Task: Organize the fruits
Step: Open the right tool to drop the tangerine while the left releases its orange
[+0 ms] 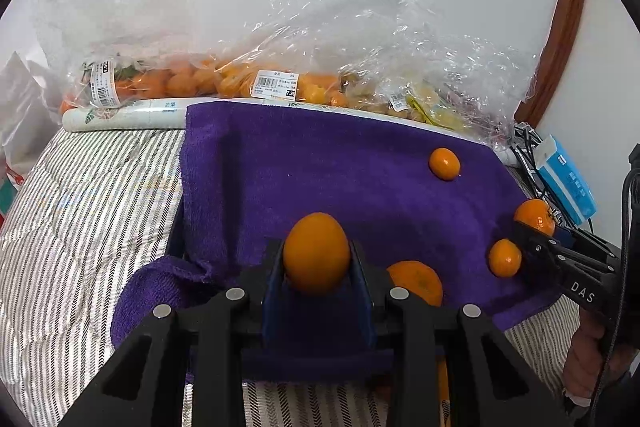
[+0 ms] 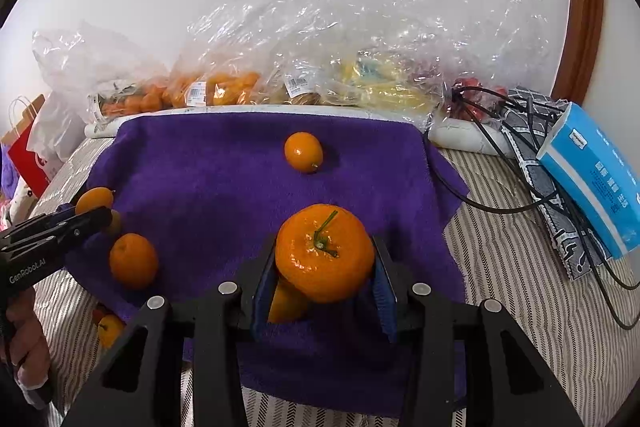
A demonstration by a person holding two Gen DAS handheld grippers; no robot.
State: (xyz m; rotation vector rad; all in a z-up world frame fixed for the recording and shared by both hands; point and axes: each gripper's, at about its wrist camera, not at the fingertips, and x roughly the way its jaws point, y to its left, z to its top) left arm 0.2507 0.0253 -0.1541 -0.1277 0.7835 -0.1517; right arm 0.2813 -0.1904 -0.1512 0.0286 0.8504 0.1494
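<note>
A purple towel lies spread over a striped bed cover. My left gripper is shut on a smooth oval orange fruit just above the towel. My right gripper is shut on a mandarin with a green stem, held over another orange fruit. Loose on the towel are a small oval fruit toward the back and a round mandarin at the left. In the right wrist view the left gripper shows at the left edge with its fruit.
Clear plastic bags of oranges and other fruit line the wall behind a white roll. A blue tissue box and black cables lie right of the towel. One orange sits off the towel's near left corner.
</note>
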